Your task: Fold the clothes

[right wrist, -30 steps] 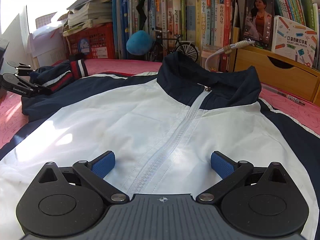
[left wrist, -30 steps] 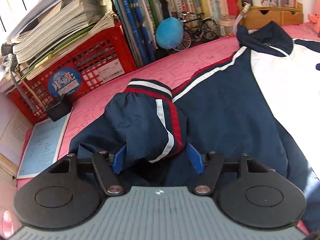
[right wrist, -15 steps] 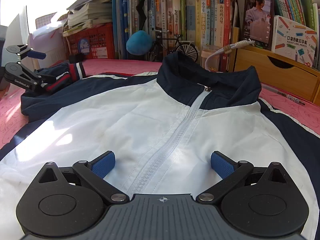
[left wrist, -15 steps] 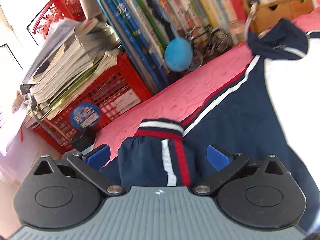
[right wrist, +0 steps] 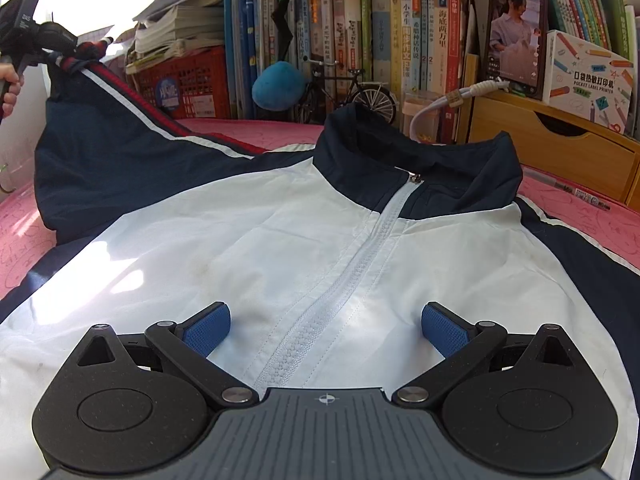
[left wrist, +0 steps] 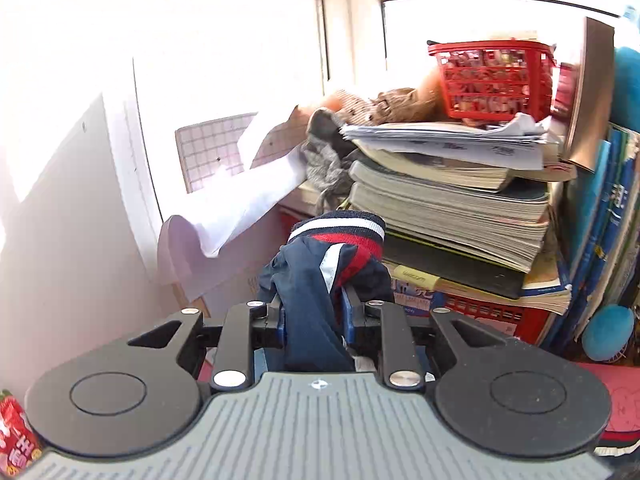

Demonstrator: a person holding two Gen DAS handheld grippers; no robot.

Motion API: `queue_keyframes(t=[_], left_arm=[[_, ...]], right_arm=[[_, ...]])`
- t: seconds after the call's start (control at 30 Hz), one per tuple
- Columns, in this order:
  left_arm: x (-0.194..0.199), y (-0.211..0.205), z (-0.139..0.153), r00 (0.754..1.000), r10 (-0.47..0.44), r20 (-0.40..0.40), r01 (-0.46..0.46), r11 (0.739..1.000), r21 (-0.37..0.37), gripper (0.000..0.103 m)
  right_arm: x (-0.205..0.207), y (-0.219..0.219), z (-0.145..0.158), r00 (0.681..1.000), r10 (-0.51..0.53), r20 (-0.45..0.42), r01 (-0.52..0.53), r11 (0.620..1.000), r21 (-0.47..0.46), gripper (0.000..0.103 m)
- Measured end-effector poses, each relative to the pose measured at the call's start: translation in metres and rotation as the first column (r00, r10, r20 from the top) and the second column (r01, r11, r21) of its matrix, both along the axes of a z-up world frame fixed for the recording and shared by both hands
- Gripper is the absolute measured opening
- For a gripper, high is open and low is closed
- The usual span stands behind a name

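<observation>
1. The left gripper has just been closing, and its fingers now pinch the navy sleeve just behind the striped cuff, which pokes out past the tips.
2. The right gripper stands wide open over the white chest of the jacket; its fingers straddle the zipper and hold nothing. Whether they touch the cloth I cannot tell.
3. The jacket lies face up on the pink tabletop, collar towards the books. Its one sleeve is lifted off the surface, stretched up to the left gripper at the far left of the right view.
4. The step in hand looks like folding that sleeve across the chest. To do it well, I would carry the cuff in a low arc over the white panel, keeping the sleeve taut so the fold falls along the shoulder seam rather than bunching.
5. The right gripper could press down near the zipper to anchor the body, since light fabric likely drags with the pull.
6. Steer clear of the paper stack and the red crate beside the lifted cuff; release only once the cuff lies flat.
</observation>
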State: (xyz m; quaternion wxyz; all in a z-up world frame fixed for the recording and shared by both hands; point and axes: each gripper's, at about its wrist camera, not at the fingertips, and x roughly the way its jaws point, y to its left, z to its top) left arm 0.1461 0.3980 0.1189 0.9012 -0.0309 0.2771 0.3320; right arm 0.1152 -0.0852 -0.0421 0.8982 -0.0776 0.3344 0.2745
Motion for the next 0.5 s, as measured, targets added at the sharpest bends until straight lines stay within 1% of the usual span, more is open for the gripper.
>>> queue_keyframes(t=[0.03,0.07,0.1,0.13,0.17,0.2,0.23,0.27,0.33,0.37,0.43,0.47,0.5], left_arm=[[0.0,0.013,-0.001,0.999,0.039,-0.012,-0.039,0.998,-0.053,0.025],[0.0,0.023,-0.005,0.997,0.067,-0.03,-0.07,0.993,-0.097,0.027],[-0.001,0.024,-0.018,0.997,0.056,-0.058,-0.062,0.992,-0.106,0.034],[-0.004,0.023,-0.027,0.997,0.045,-0.065,-0.052,0.992,-0.112,0.039],[-0.005,0.021,-0.034,0.996,0.038,-0.076,-0.046,0.993,-0.112,0.053],[-0.006,0.02,-0.042,0.996,0.03,-0.087,-0.04,0.993,-0.114,0.072],[-0.007,0.018,-0.048,0.995,0.022,-0.1,-0.033,0.993,-0.11,0.08],[-0.006,0.014,-0.052,0.993,0.014,-0.115,-0.023,0.996,-0.082,0.084],[-0.005,0.004,-0.055,0.99,-0.001,-0.139,0.0,1.0,-0.012,0.086],[-0.006,0.001,-0.054,0.989,-0.003,-0.145,0.006,1.0,0.017,0.088],[-0.012,-0.007,-0.051,0.991,-0.012,-0.132,0.021,0.997,0.069,0.091],[-0.016,-0.012,-0.05,0.992,-0.025,-0.12,0.037,0.995,0.092,0.095],[-0.022,-0.016,-0.049,0.993,-0.062,-0.102,0.075,0.99,0.123,0.1]], right_arm=[[0.0,0.0,0.0,1.0,0.0,0.0,0.0,1.0,0.0,0.103],[0.0,0.0,0.0,1.0,0.0,0.0,0.0,1.0,0.0,0.103],[0.0,0.0,0.0,1.0,0.0,0.0,0.0,1.0,0.0,0.103],[0.0,0.0,0.0,1.0,0.0,0.0,0.0,1.0,0.0,0.103],[0.0,0.0,0.0,1.0,0.0,0.0,0.0,1.0,-0.001,0.103],[0.0,0.0,0.0,1.0,0.0,0.0,0.0,1.0,-0.001,0.103],[0.0,0.0,0.0,1.0,-0.001,0.0,0.001,1.0,-0.001,0.103],[0.0,0.0,0.0,1.0,-0.001,0.0,0.001,1.0,-0.001,0.103],[0.0,0.0,0.0,1.0,-0.001,0.0,0.001,1.0,-0.001,0.103],[0.0,0.0,0.0,1.0,-0.001,0.0,0.001,1.0,-0.001,0.103],[0.0,0.0,0.0,1.0,-0.001,0.0,0.001,1.0,-0.001,0.103],[0.0,0.0,0.0,1.0,-0.001,0.0,0.001,1.0,-0.001,0.103],[0.0,0.0,0.0,1.0,-0.001,0.0,0.001,1.0,-0.001,0.103]])
